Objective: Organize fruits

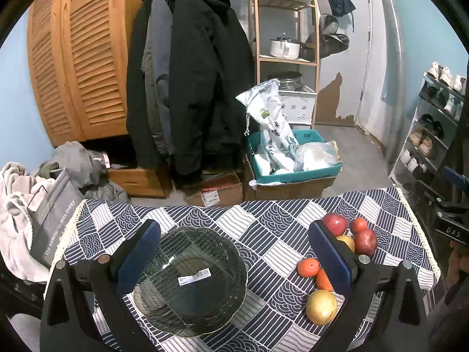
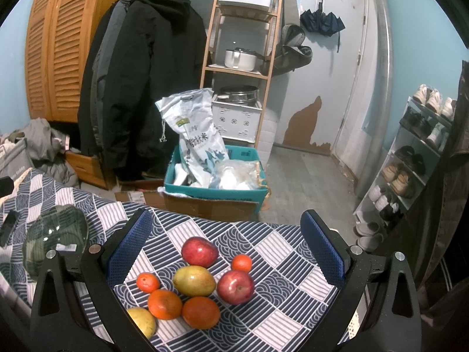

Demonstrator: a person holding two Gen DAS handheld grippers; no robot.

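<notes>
Spread wide and empty, the right tool (image 2: 225, 252) hangs above the fruit cluster on the patterned worktop (image 2: 281, 316): two red apples (image 2: 235, 287), a mango (image 2: 194, 280), oranges (image 2: 200, 312) and small tangerines (image 2: 147, 282). Left tool (image 1: 234, 252), equally spread, frames the empty glass bowl (image 1: 190, 281), fruit beside it.

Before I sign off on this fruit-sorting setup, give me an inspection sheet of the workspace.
Surface: table under a blue-and-white patterned tablecloth.
Job's things: empty glass bowl; loose on the cloth, two red apples, two mangoes, four oranges.
Clutter: nothing seen on the table besides these.
Grippers: left gripper open over the bowl; right gripper open over the fruit; both hold nothing.
Cables: nothing seen.
Surroundings: hanging coats, wooden shelf, teal box, shoe rack.
</notes>
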